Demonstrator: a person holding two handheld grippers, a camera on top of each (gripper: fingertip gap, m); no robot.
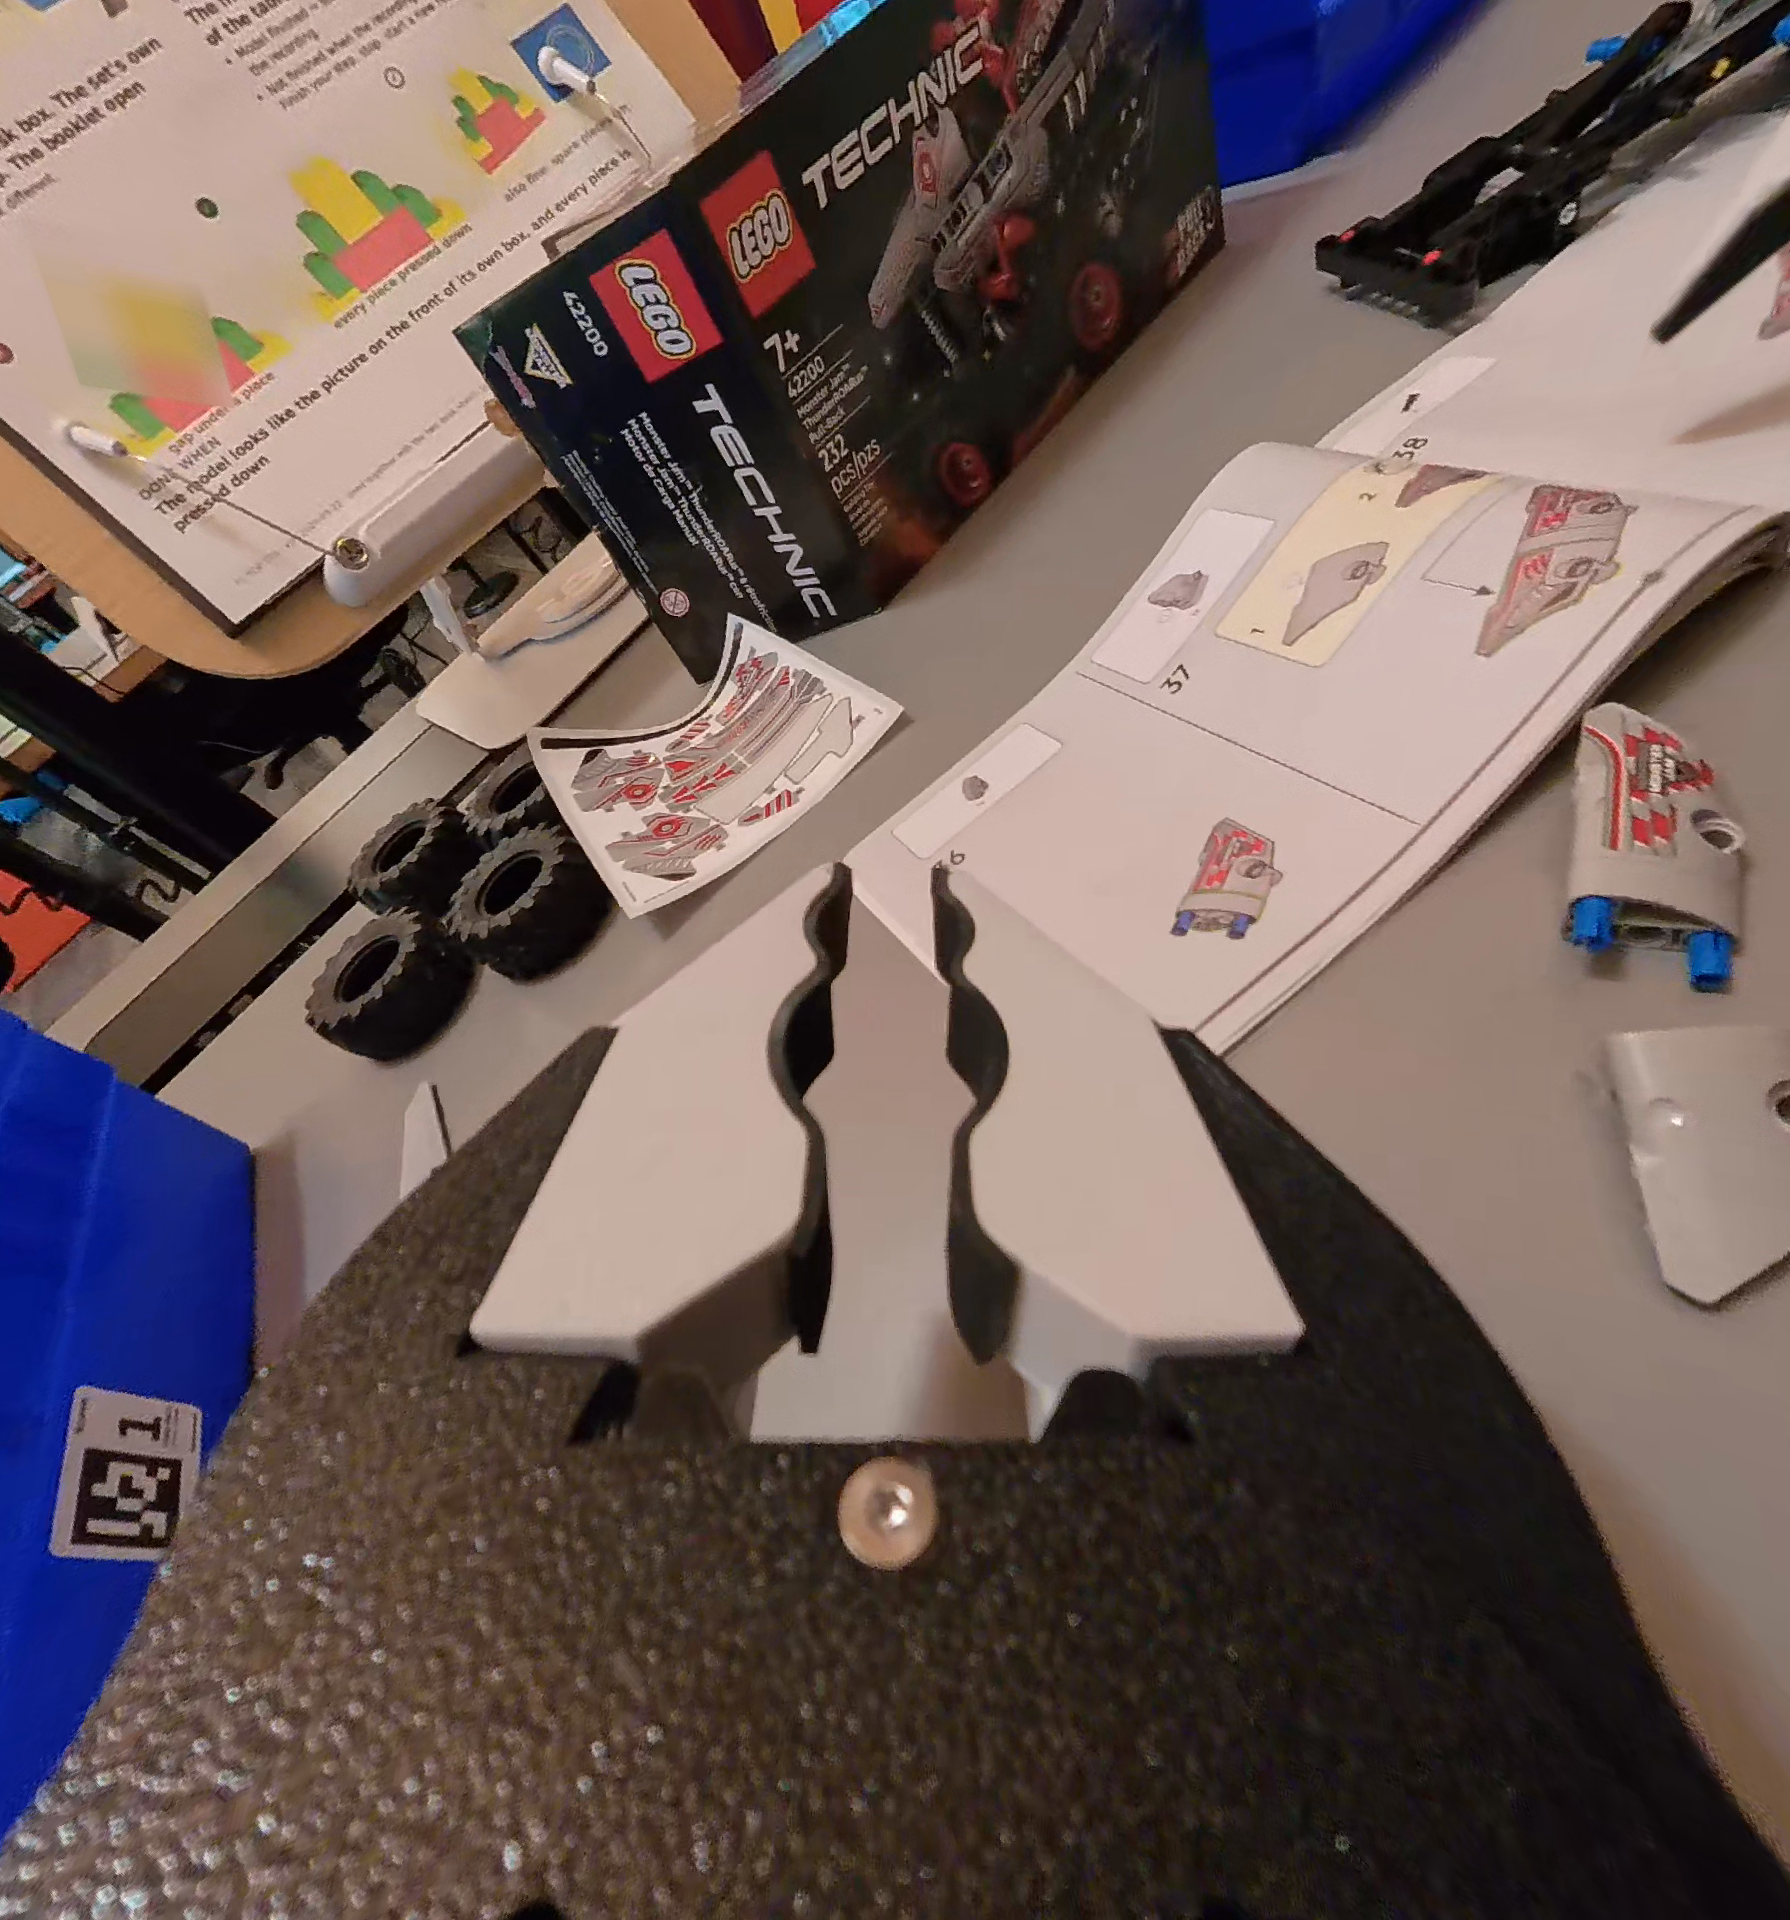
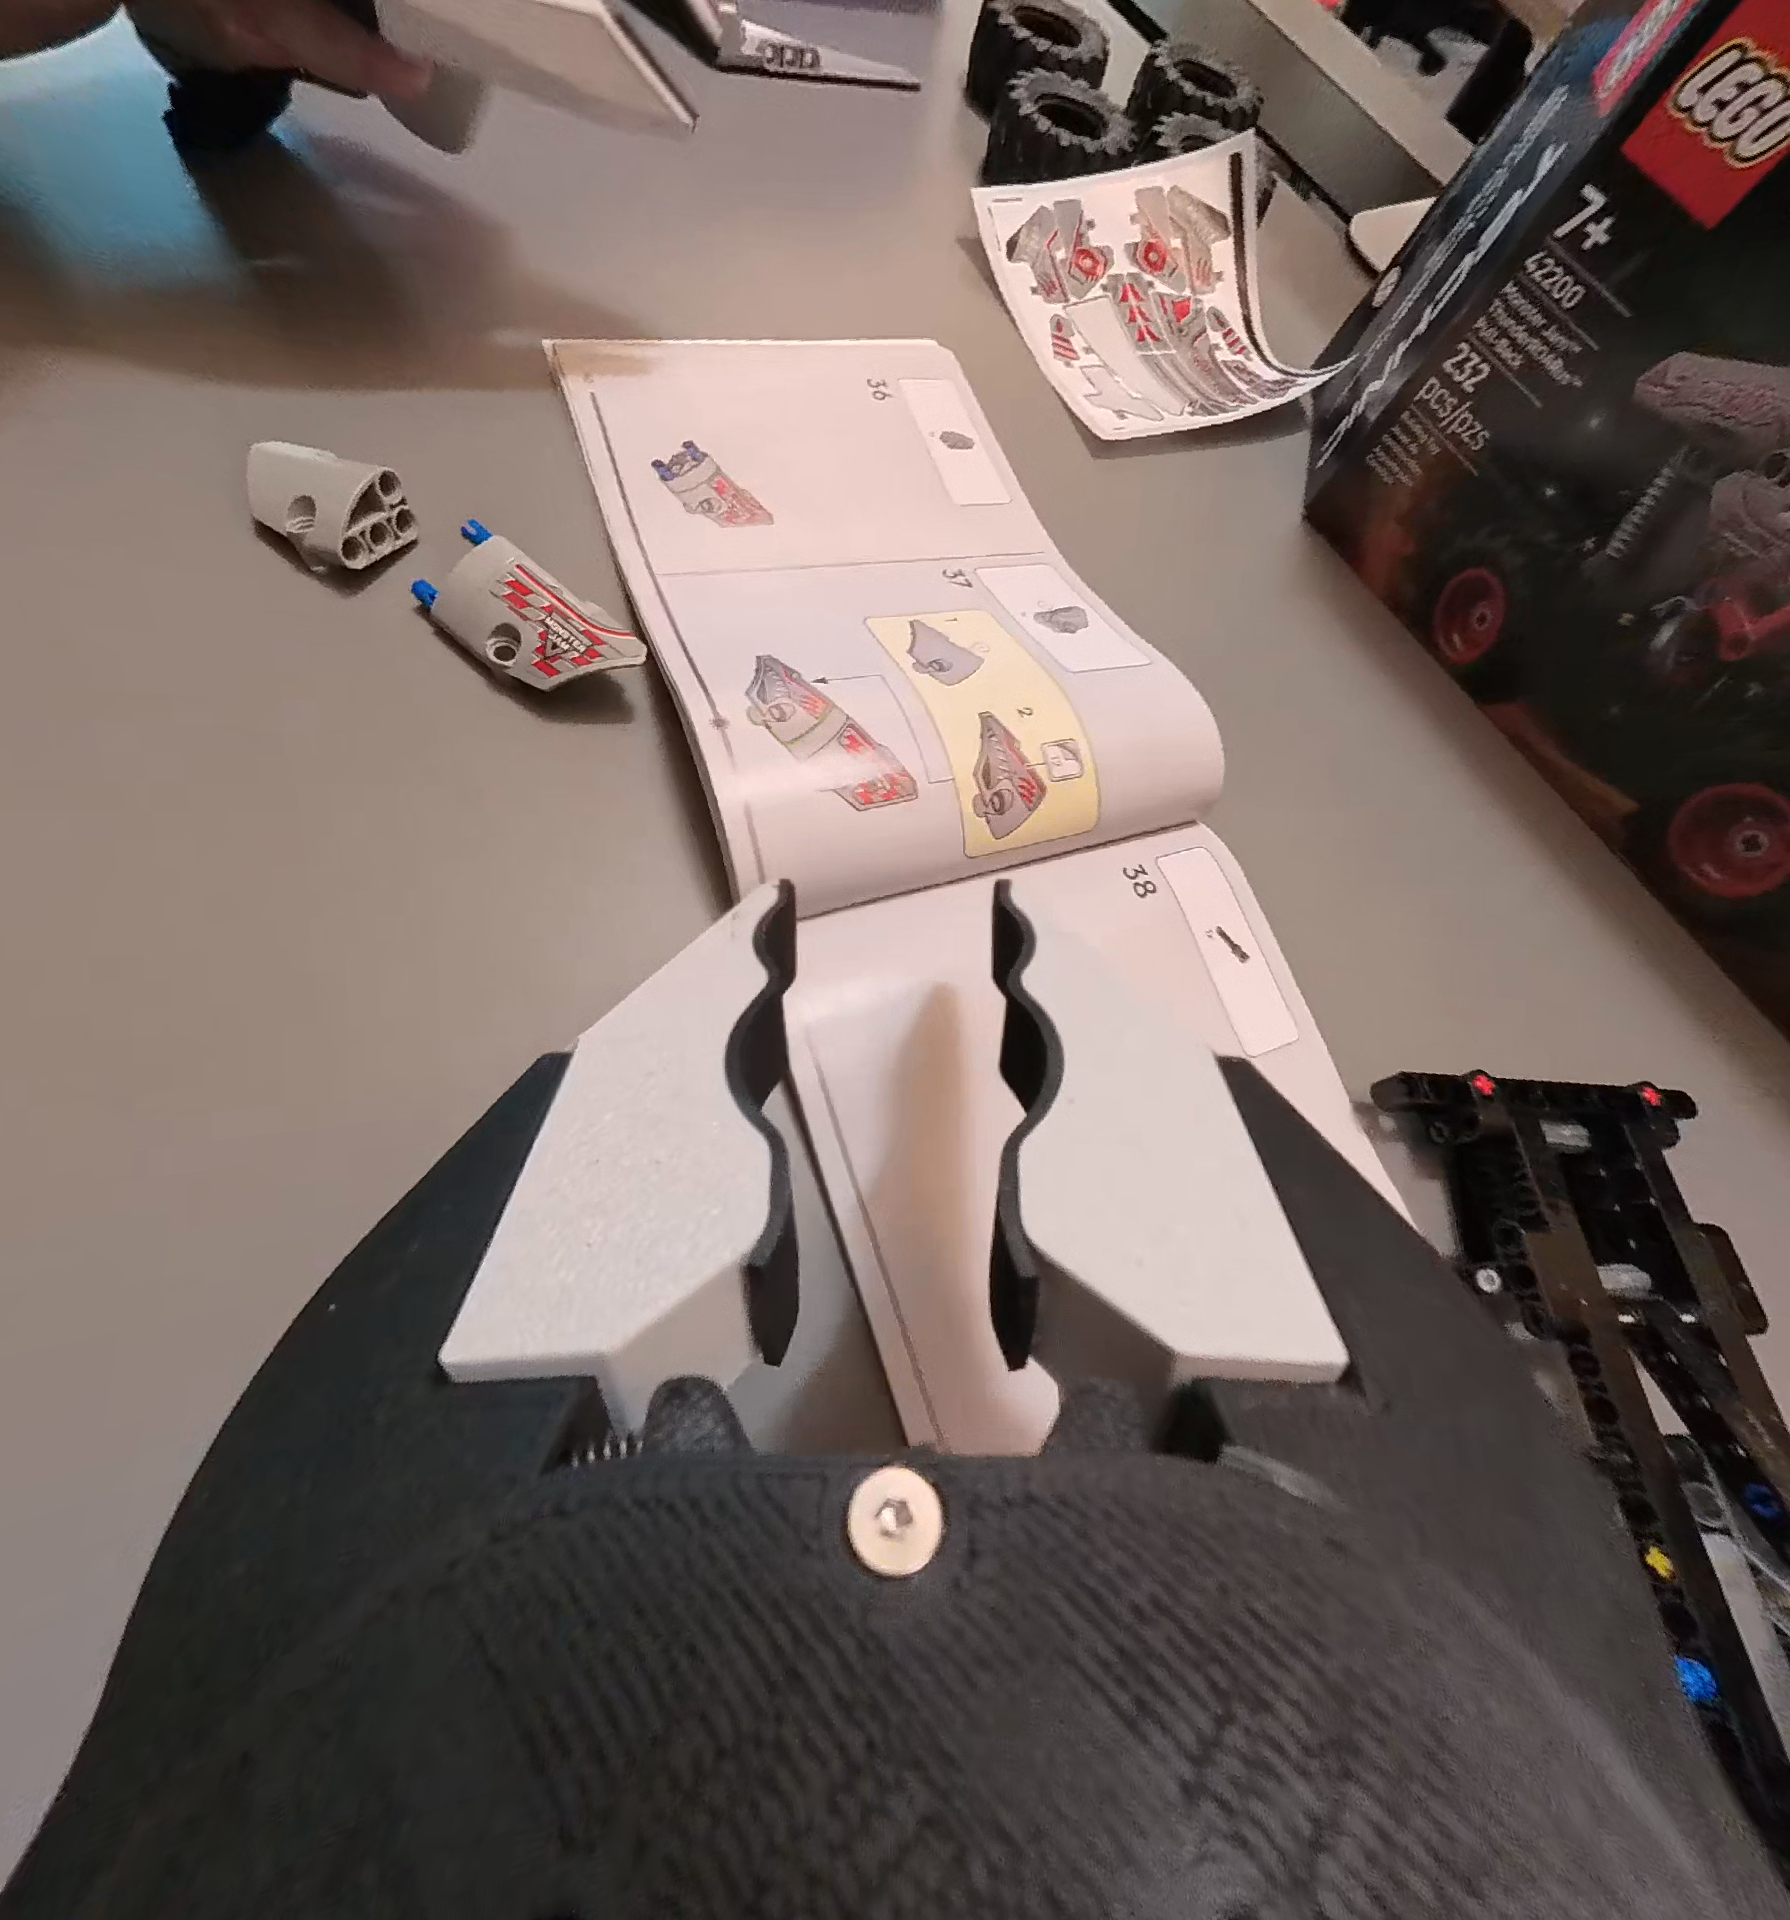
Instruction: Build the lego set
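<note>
My left gripper (image 1: 891, 883) is open and empty, low over the table at the near corner of the open instruction booklet (image 1: 1286, 675). My right gripper (image 2: 891, 904) is open and empty above the booklet's (image 2: 870, 623) lower page. A grey panel with red stickers and blue pins (image 1: 1649, 842) (image 2: 538, 623) lies beside the booklet. A plain grey panel (image 1: 1722, 1153) (image 2: 325, 504) lies next to it. The black chassis (image 1: 1493, 187) (image 2: 1597, 1247) rests on the table by my right gripper. A sticker sheet (image 1: 725, 769) (image 2: 1130, 301) lies near the box.
The set's box (image 1: 870, 364) (image 2: 1649, 468) stands behind the booklet. Several black tyres (image 1: 455, 914) (image 2: 1109, 94) sit by the table edge. A blue bin (image 1: 60, 1247) is close on my left. A poster board (image 1: 247, 260) leans behind the box.
</note>
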